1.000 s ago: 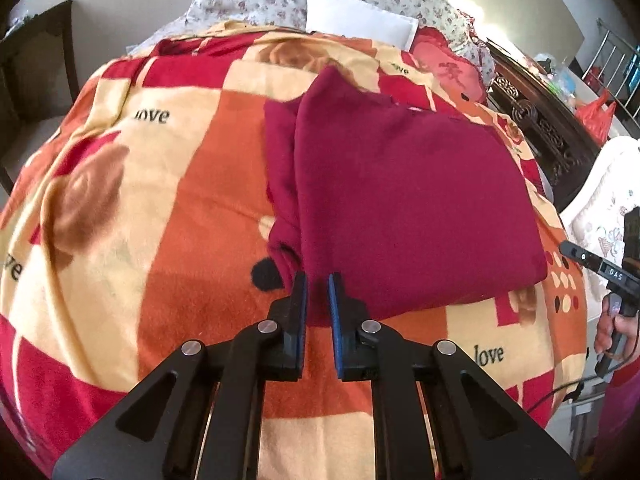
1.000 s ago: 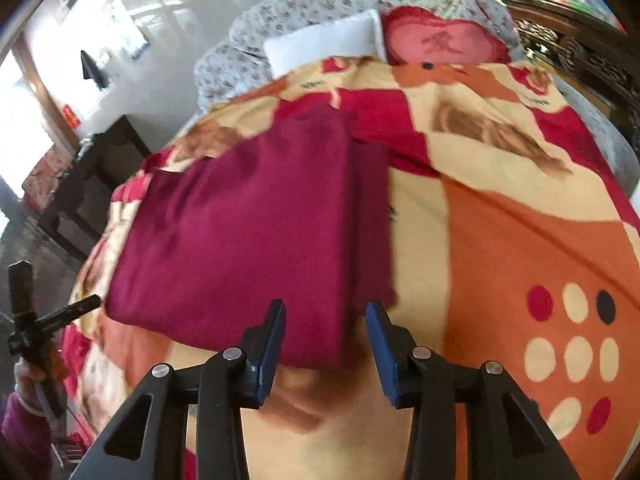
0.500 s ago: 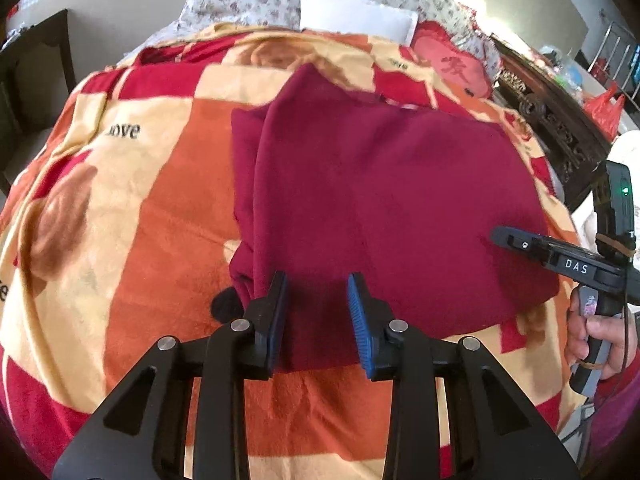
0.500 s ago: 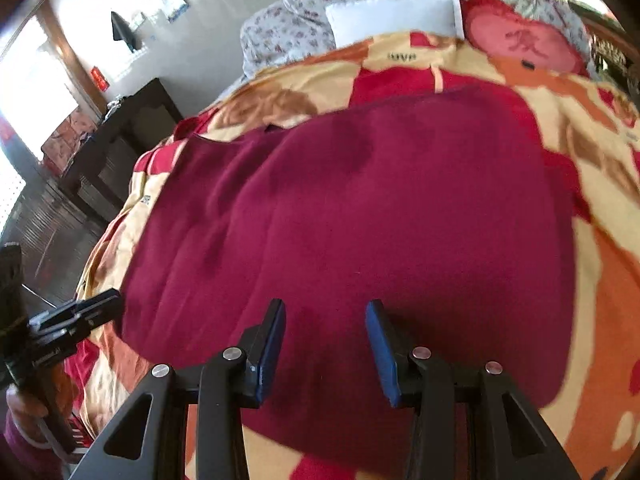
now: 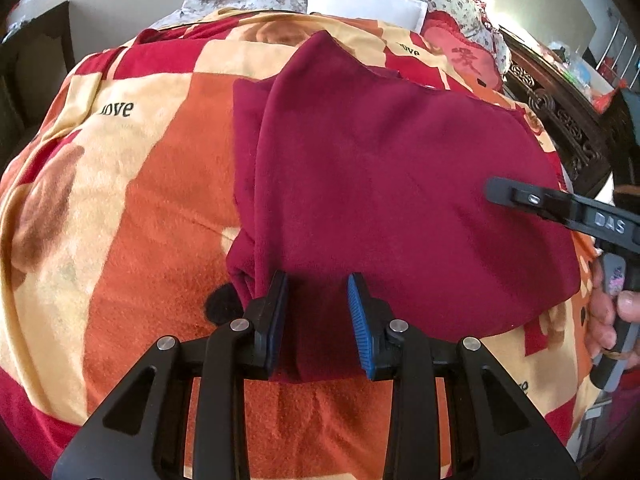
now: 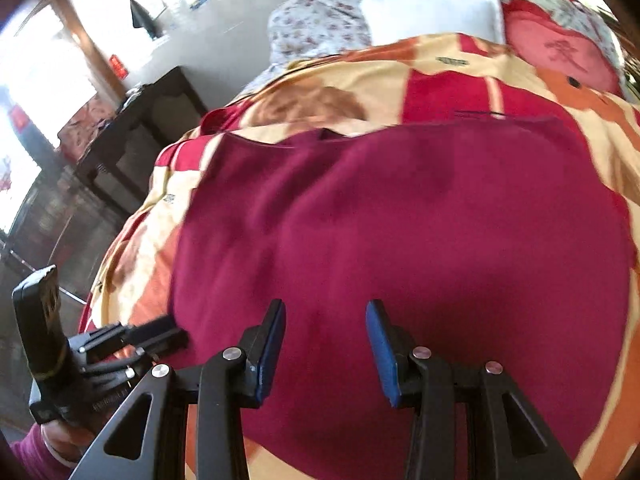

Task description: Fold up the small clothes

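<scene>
Patterned blanket (image 5: 132,200) — one maroon garment (image 5: 380,184), two parted tongs.

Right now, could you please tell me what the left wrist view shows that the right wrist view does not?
Only the left wrist view shows the folded layered left edge of the dark red fleece garment, a black dot on the blanket, and a carved dark wooden bed frame.

Only the right wrist view shows a dark wooden side table and bright windows.

Both show the garment lying on the orange, red and cream patterned blanket and a white pillow.
</scene>
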Demonstrator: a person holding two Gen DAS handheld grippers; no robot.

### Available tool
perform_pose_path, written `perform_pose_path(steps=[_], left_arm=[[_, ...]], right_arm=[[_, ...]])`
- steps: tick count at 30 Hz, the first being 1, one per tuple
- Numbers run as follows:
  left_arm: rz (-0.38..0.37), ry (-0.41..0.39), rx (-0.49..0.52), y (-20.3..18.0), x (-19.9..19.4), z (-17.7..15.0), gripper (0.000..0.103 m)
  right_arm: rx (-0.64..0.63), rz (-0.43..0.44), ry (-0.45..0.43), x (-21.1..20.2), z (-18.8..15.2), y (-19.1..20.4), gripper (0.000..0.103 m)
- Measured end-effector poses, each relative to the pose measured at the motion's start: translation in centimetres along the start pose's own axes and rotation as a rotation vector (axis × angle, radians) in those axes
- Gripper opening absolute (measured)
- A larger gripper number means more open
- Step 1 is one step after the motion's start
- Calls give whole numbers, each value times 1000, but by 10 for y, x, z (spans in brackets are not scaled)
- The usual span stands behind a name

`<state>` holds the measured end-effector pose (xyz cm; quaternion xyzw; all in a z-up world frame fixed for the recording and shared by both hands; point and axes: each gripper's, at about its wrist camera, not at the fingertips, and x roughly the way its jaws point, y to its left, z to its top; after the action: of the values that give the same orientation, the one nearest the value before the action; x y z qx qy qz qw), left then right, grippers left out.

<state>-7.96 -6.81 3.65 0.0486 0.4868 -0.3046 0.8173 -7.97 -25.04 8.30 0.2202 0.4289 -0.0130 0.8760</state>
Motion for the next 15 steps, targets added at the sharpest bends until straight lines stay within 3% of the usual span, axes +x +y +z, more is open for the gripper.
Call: perform_pose_path(steps=[15], left_arm=[[-65, -17, -59, 9, -1, -6, 31]], right_arm=[[-149, 60, -79, 46, 76, 69, 40]])
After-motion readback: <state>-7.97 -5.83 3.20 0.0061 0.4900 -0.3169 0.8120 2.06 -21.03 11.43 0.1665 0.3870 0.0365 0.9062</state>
